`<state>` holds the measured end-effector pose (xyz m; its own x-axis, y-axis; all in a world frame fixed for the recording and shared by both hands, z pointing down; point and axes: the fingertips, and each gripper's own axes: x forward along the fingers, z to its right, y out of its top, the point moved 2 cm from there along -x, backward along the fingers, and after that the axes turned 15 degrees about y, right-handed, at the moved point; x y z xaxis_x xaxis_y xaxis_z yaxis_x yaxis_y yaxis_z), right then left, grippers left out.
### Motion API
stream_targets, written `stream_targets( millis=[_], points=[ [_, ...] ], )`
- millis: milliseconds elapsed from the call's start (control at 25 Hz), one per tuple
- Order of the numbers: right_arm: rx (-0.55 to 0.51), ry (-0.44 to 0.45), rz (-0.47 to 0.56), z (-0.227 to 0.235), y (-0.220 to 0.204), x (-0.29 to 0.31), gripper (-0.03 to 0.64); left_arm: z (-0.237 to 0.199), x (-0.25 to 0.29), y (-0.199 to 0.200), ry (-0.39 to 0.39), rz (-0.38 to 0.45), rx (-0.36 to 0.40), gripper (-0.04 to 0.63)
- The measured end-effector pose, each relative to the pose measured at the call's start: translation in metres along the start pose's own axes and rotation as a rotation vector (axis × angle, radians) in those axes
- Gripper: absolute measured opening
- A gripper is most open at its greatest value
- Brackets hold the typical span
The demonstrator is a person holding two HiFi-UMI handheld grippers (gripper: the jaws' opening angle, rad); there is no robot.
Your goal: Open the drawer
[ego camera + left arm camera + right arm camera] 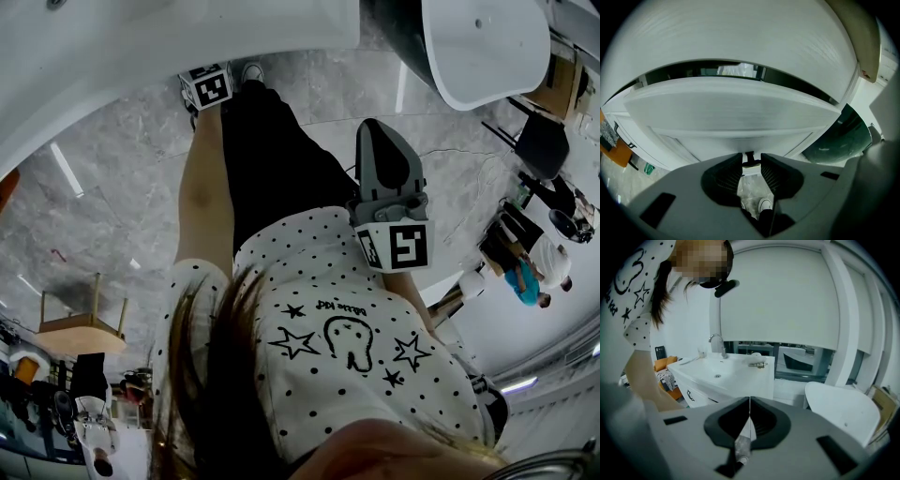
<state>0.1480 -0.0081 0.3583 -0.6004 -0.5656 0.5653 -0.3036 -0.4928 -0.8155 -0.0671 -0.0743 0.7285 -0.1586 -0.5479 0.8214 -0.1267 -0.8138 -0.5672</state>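
A white drawer front (736, 112) fills the left gripper view under the white vanity top (740, 37), with a dark gap between the two. Its small black handle (749, 158) sits between the pads of my left gripper (750, 161), which press on it from both sides. In the head view only that gripper's marker cube (208, 86) shows, at the vanity's edge (141, 56). My right gripper (749, 401) is shut with nothing in it, held off to the side by the person's hip (375, 127). It looks across at the vanity (722, 376) with its sink and tap (717, 341).
A white bathtub (487, 47) stands to the right, also seen as a curved rim (843, 413). The floor is grey marble (122, 197). A wooden stool (84, 323) stands at the left, and people (530, 272) stand at the far right. My own shoe (765, 205) shows below the jaws.
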Motion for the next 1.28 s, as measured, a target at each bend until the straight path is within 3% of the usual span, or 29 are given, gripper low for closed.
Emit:
stream_targets(
  millis=[1280],
  points=[
    [0.031, 0.052, 0.006, -0.021, 0.008, 0.020, 0.015, 0.002, -0.027, -0.036, -0.020, -0.033, 0.015, 0.124]
  ],
)
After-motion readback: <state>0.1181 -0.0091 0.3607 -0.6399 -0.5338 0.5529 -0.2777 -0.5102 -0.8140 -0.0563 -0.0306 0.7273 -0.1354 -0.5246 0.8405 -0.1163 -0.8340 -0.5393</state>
